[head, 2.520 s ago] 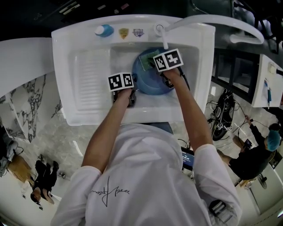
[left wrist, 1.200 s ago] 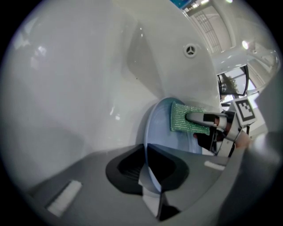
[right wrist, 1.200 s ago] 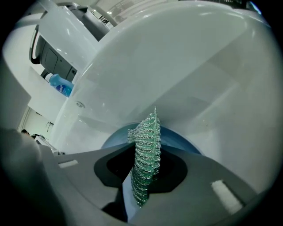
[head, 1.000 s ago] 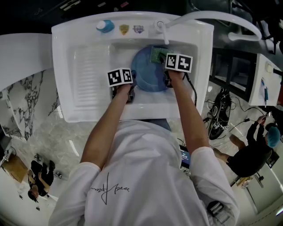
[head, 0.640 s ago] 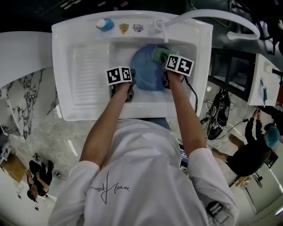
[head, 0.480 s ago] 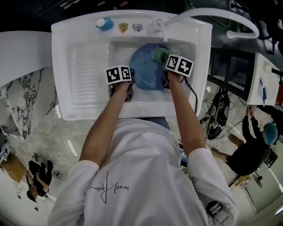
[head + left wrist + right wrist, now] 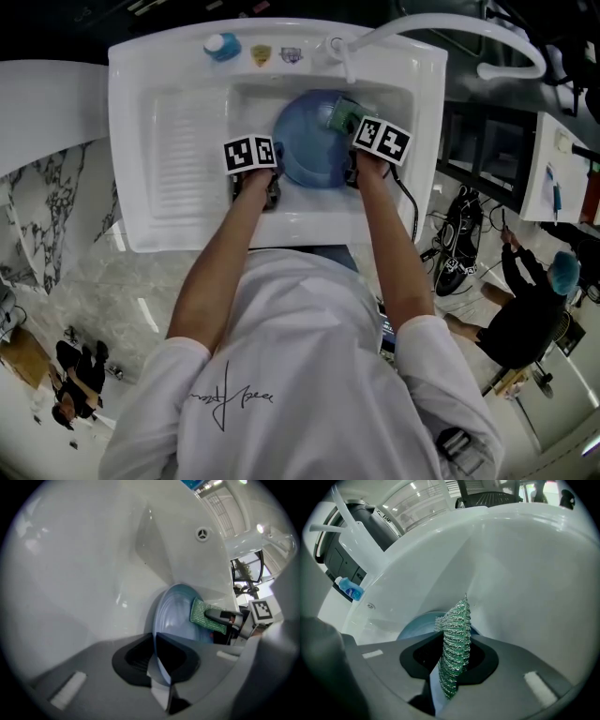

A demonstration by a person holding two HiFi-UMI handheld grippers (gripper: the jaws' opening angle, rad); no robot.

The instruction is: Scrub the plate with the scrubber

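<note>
White sink [image 7: 187, 141] | left gripper [image 7: 160, 663] angled down, clamping plate [image 7: 309, 150] rim | right gripper [image 7: 452, 670] angled down, pinching scrubber [image 7: 457, 630] on plate

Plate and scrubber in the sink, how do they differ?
The plate is blue, round and smooth; the scrubber is green, far smaller and mesh-textured. The plate is clamped by its rim in the left tongs; the scrubber is pinched in the right tongs, at the plate's far side. Both are inside the sink, each gripped.
</note>
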